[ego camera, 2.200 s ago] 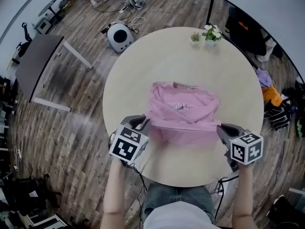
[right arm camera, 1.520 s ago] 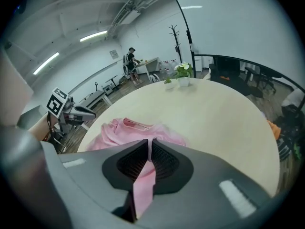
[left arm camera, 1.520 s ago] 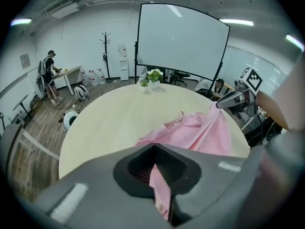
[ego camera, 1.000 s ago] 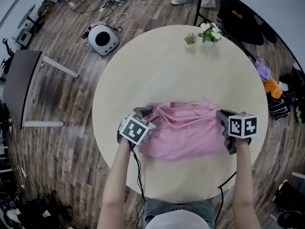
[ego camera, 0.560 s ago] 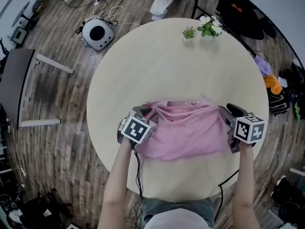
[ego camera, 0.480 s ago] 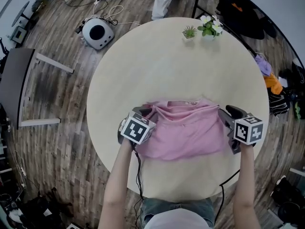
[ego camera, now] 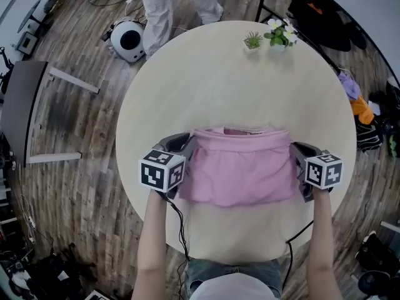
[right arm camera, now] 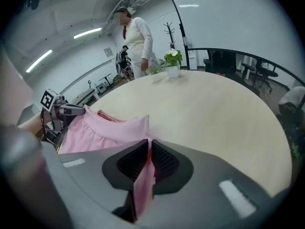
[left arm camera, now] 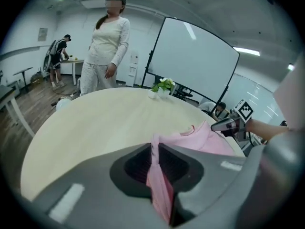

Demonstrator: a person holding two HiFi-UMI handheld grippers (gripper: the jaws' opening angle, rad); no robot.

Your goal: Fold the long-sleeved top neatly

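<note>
A pink long-sleeved top (ego camera: 240,167) lies folded into a rough rectangle on the round beige table (ego camera: 237,86), near its front edge. My left gripper (ego camera: 186,145) is at the top's far left corner and, in the left gripper view, is shut (left arm camera: 155,145) on a bunch of the pink fabric (left arm camera: 209,138). My right gripper (ego camera: 294,150) is at the far right corner. Its jaws have just been closing, and in the right gripper view they pinch (right arm camera: 149,142) a fold of the pink top (right arm camera: 105,130). The stretch between the grippers runs straight.
Two small potted plants (ego camera: 253,40) (ego camera: 280,35) stand at the table's far edge. A person in white (ego camera: 169,5) walks past the far left side. A round white device (ego camera: 129,40) sits on the wooden floor, a grey table (ego camera: 25,117) at left, clothes (ego camera: 353,99) at right.
The top's far edge is now pulled straight and the cloth lies flatter. My left gripper has shifted left and rolled. A person has walked into view beyond the table.
</note>
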